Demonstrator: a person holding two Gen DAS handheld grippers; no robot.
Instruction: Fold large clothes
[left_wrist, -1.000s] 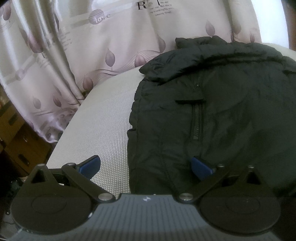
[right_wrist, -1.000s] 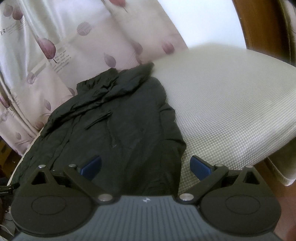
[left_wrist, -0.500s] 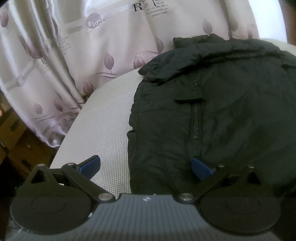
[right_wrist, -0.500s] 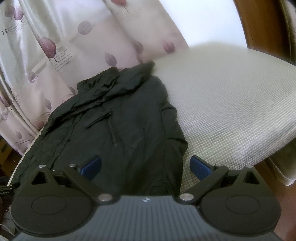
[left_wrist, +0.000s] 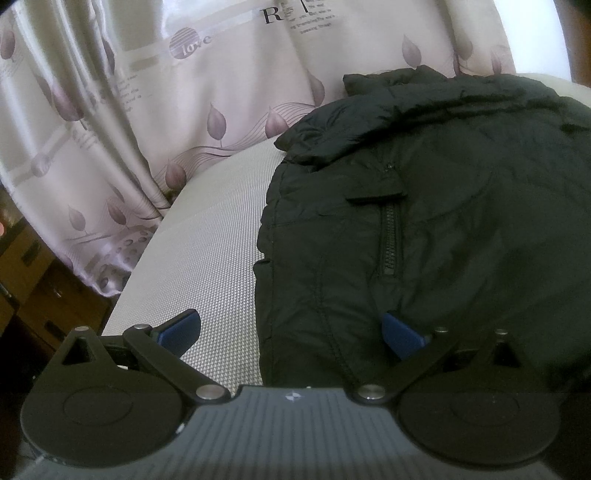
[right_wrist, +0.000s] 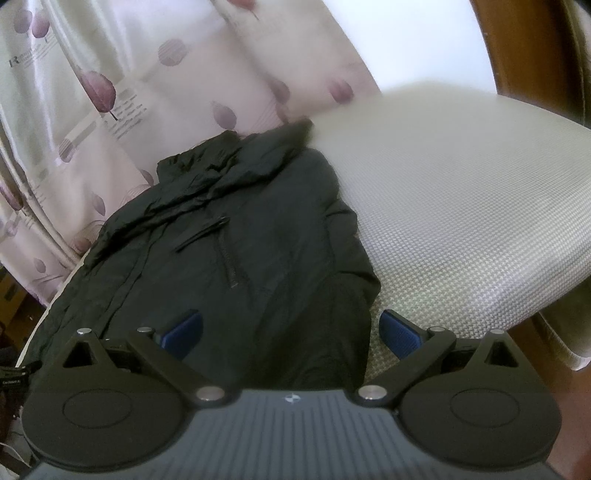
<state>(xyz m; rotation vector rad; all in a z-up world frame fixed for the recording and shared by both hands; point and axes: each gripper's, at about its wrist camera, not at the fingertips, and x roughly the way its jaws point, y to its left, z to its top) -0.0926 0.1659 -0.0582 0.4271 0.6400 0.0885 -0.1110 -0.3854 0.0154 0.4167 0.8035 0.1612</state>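
Note:
A black padded jacket (left_wrist: 443, 206) lies flat on a pale woven mattress (left_wrist: 207, 258), collar toward the curtain, a chest zip pocket facing up. My left gripper (left_wrist: 291, 332) is open and empty, straddling the jacket's near left edge. In the right wrist view the same jacket (right_wrist: 236, 251) fills the left half of the mattress (right_wrist: 461, 221). My right gripper (right_wrist: 291, 330) is open and empty, straddling the jacket's near right edge. The jacket's near hem is hidden behind both grippers.
A pink leaf-print curtain (left_wrist: 147, 92) hangs behind the mattress and also shows in the right wrist view (right_wrist: 110, 85). Brown wooden furniture (left_wrist: 29, 280) stands at the left. A wooden frame (right_wrist: 528, 48) rises at the far right. The mattress edge drops off at the right (right_wrist: 554, 317).
Both grippers have shifted slightly toward the jacket; it sits a little larger and more central in each view. Both stay open. The jacket has not moved.

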